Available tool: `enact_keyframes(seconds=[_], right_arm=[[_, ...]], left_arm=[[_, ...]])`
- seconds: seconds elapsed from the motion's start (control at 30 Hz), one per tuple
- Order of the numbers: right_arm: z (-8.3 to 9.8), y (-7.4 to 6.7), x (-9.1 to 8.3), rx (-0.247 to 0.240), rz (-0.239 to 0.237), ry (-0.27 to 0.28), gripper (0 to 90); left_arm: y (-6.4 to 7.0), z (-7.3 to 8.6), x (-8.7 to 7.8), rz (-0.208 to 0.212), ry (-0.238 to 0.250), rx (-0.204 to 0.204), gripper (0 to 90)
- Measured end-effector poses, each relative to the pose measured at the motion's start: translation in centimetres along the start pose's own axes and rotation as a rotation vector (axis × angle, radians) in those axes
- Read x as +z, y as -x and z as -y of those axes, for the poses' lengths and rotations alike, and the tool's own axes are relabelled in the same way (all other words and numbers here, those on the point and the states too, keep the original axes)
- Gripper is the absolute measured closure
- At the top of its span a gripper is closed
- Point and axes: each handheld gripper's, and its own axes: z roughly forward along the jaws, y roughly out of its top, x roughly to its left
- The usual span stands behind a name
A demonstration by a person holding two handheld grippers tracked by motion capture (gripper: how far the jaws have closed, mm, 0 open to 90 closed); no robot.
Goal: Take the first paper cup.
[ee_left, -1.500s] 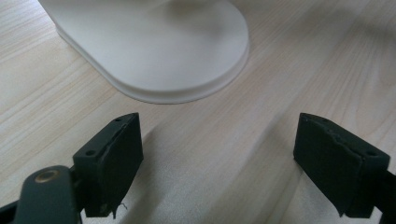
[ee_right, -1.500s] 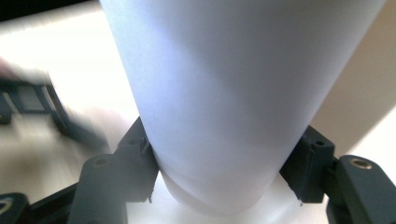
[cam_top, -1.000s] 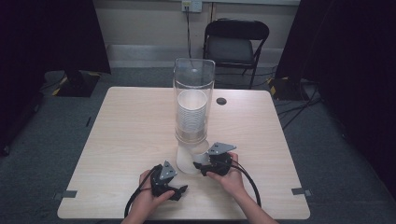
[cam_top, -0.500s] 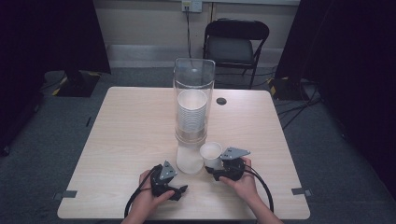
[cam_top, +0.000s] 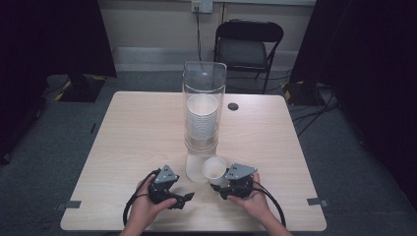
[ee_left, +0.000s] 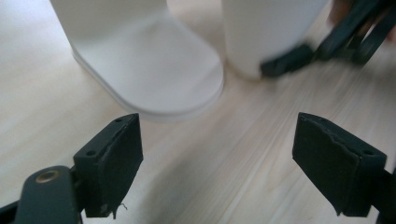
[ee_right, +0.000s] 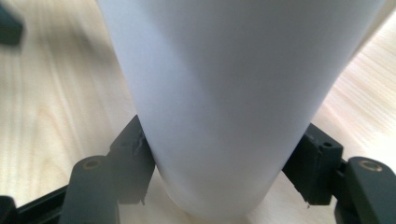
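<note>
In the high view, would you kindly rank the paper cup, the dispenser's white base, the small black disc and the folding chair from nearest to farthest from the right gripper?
From the right gripper:
1. Paper cup, between its jaws.
2. Dispenser's white base, just left of the cup.
3. Small black disc, on the table's far side.
4. Folding chair, beyond the table.

The middle of the counter point(cam_top: 128, 132) is blocked by the tall clear dispenser point(cam_top: 203, 105) with its stack of cups, and its white base point(cam_top: 194, 169) reaches toward the near edge, standing between the left tool point(cam_top: 184, 197) and the right tool point(cam_top: 219, 188). A white cup point(cam_top: 214, 168) clamped in the right tool stands just beside that base, so the gap between the two is narrow. Broad bare wood lies to the left and right of the dispenser, with a small dark disc point(cam_top: 233, 106) on the far right side, and the left tool's wide-apart jaws have bare counter between them.
</note>
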Motion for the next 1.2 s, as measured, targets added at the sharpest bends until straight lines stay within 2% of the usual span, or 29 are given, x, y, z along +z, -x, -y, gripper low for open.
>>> enact_keyframes(seconds=[0.17, 0.23, 0.27, 0.3, 0.33, 0.37, 0.43, 0.47, 0.5, 0.53, 0.57, 0.6, 0.63, 0.7, 0.73, 0.8, 0.87, 0.97, 1.03, 1.13, 1.2], right_arm=[[-0.4, -0.9, 0.8, -0.03, -0.019, -0.012, 32.9], [-0.6, -1.4, 1.1, -0.054, -0.031, -0.014, 32.9], [-0.7, -1.6, 1.2, -0.066, -0.036, -0.013, 32.9], [-1.0, -2.3, 1.5, -0.103, -0.041, -0.012, 32.8], [-1.0, -2.3, 1.5, -0.103, -0.041, -0.012, 32.8], [-1.2, -2.6, 1.7, -0.127, -0.04, -0.007, 32.8], [-1.6, -3.2, 1.9, -0.145, -0.062, 0.011, 32.7], [-1.7, -3.4, 1.9, -0.148, -0.065, 0.009, 32.6], [-1.8, -3.6, 2.1, -0.165, -0.057, 0.0, 32.6], [-1.9, -3.8, 2.2, -0.176, -0.07, 0.005, 32.6], [-1.9, -4.0, 2.2, -0.179, -0.078, 0.005, 32.6], [-2.0, -4.2, 2.3, -0.193, -0.078, -0.001, 32.6], [-2.1, -4.5, 2.4, -0.206, -0.077, -0.002, 32.5], [-2.3, -4.9, 2.6, -0.208, -0.083, -0.001, 32.4], [-2.6, -5.1, 2.7, -0.21, -0.094, 0.005, 32.4], [-2.7, -5.2, 2.8, -0.208, -0.095, 0.008, 32.3], [-2.9, -5.6, 3.0, -0.218, -0.089, 0.01, 32.1], [-3.0, -5.8, 3.2, -0.215, -0.088, 0.007, 30.0], [-3.0, -5.8, 3.5, -0.197, -0.081, 0.005, 27.8], [-2.9, -5.3, 3.5, -0.172, -0.054, 0.004, 24.4], [-2.7, -4.9, 3.3, -0.15, -0.048, 0.008, 24.8]], left_arm=[[0.2, -1.6, -1.4, 0.004, 0.039, 0.007, 15.8], [0.3, -2.1, -1.7, 0.008, 0.058, -0.014, 15.8], [0.3, -2.3, -1.8, 0.018, 0.078, -0.036, 15.8], [0.3, -2.4, -1.9, 0.018, 0.081, -0.046, 15.8], [0.3, -2.5, -2.0, 0.02, 0.088, -0.048, 15.8], [0.3, -2.5, -1.9, 0.025, 0.082, -0.048, 15.8], [0.3, -2.4, -1.8, 0.017, 0.063, -0.051, 19.1], [0.2, -2.3, -1.8, 0.028, 0.059, -0.08, 18.3], [0.1, -2.2, -1.8, 0.033, 0.068, -0.095, 25.0], [0.0, -2.2, -1.9, 0.028, 0.072, -0.097, 40.4], [0.0, -2.2, -1.9, 0.023, 0.064, -0.102, 42.7], [-0.1, -2.2, -1.9, 0.046, 0.069, -0.12, 43.4], [-0.2, -2.2, -2.0, 0.048, 0.059, -0.126, 52.0], [-0.3, -2.1, -2.0, 0.044, 0.055, -0.131, 60.8], [-0.3, -2.1, -2.1, 0.04, 0.036, -0.135, 70.8], [-0.5, -2.0, -2.2, 0.033, 0.02, -0.15, 73.8], [-0.6, -2.0, -2.3, 0.021, 0.004, -0.172, 81.4], [-1.0, -1.8, -2.5, 0.007, -0.01, -0.192, 86.1], [-1.5, -1.6, -2.9, -0.01, -0.023, -0.22, 86.8], [-2.6, -1.3, -3.6, -0.029, -0.017, -0.277, 87.0], [-3.5, -1.0, -4.1, -0.068, -0.019, -0.305, 87.0]])
